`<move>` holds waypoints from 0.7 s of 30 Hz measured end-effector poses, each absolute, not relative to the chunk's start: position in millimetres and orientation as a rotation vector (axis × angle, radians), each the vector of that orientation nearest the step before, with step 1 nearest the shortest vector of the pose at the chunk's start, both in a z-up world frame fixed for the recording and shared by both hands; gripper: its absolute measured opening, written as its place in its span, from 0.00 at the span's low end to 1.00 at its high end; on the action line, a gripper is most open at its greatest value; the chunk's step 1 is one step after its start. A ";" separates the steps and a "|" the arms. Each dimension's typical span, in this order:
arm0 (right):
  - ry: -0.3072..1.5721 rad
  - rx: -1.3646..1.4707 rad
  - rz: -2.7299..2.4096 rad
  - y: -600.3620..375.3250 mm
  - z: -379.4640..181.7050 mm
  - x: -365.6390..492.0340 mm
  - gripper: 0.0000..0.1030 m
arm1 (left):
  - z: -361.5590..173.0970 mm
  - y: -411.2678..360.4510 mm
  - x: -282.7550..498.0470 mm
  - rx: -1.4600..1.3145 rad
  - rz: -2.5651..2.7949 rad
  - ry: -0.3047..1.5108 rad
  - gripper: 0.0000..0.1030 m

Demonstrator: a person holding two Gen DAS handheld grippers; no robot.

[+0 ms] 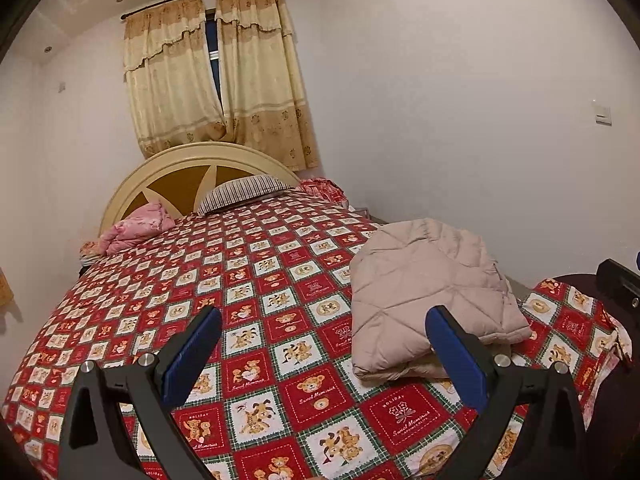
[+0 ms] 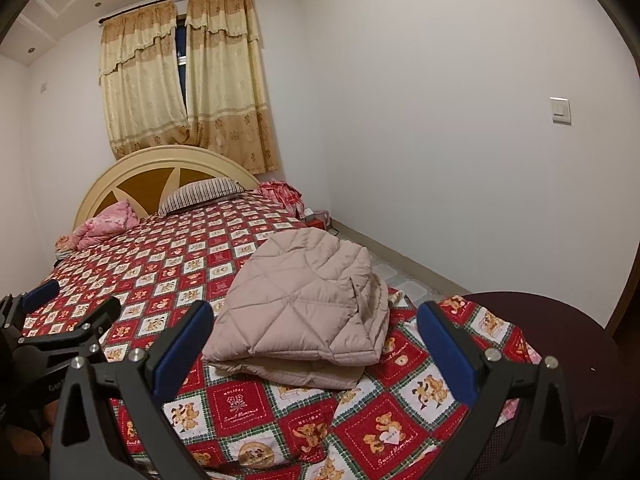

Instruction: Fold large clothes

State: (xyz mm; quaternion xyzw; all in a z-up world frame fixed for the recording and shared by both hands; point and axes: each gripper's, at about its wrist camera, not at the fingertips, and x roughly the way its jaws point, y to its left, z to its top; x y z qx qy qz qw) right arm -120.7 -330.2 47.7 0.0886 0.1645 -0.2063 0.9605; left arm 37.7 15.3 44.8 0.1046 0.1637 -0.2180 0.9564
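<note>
In the left wrist view our left gripper hangs spread and empty over the bedspread; the quilted jacket lies folded at right of centre, its edge behind the right-hand finger.

In the right wrist view our right gripper is released too — the jacket sits mid-frame between its fingers. We judge it light, puffy and slippery, best pinched at the layered lower edge
</note>
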 end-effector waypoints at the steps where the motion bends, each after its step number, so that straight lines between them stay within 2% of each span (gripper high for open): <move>1: 0.333 0.179 -0.418 -330.4 47.7 -120.7 1.00 | 44.9 15.5 37.8 0.212 -0.446 0.332 0.99; 21: 0.342 0.185 -0.419 -329.0 44.9 -120.5 1.00 | 44.0 22.1 50.9 0.169 -0.486 0.374 0.99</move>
